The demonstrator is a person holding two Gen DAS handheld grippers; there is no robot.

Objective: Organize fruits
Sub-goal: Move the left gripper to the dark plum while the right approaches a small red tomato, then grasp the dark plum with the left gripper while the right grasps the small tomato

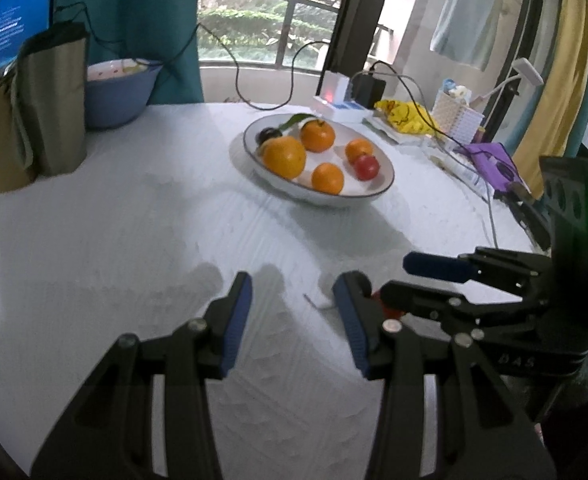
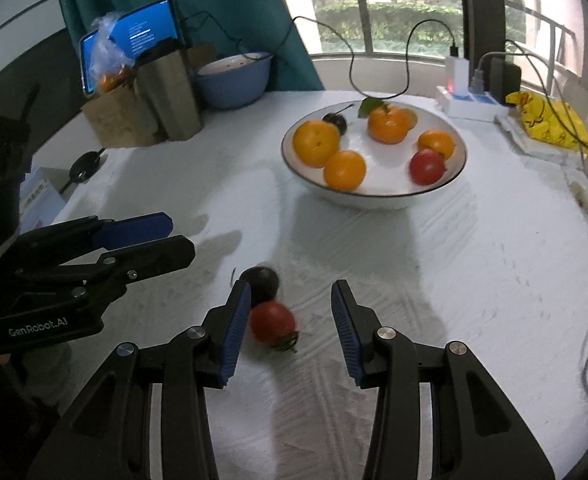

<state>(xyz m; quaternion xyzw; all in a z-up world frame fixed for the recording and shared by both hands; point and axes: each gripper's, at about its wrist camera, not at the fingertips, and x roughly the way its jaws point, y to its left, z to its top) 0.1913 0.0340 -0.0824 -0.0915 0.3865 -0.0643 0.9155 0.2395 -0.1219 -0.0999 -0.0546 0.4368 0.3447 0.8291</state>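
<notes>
1. Left gripper [image 1: 292, 320]: jaws spread, nothing between the pads; white tablecloth [image 1: 134, 240] below.
2. Right gripper [image 2: 290, 324]: jaws spread, not pinching. A red tomato [image 2: 273, 322] lies on the cloth between them, just beside the left-hand pad; whether it touches is unclear.
3. A dark round fruit [image 2: 260, 282] lies touching the tomato, on its far side.
4. White bowl [image 2: 373, 196], further back, holds four oranges, one red tomato and a dark fruit.
</notes>
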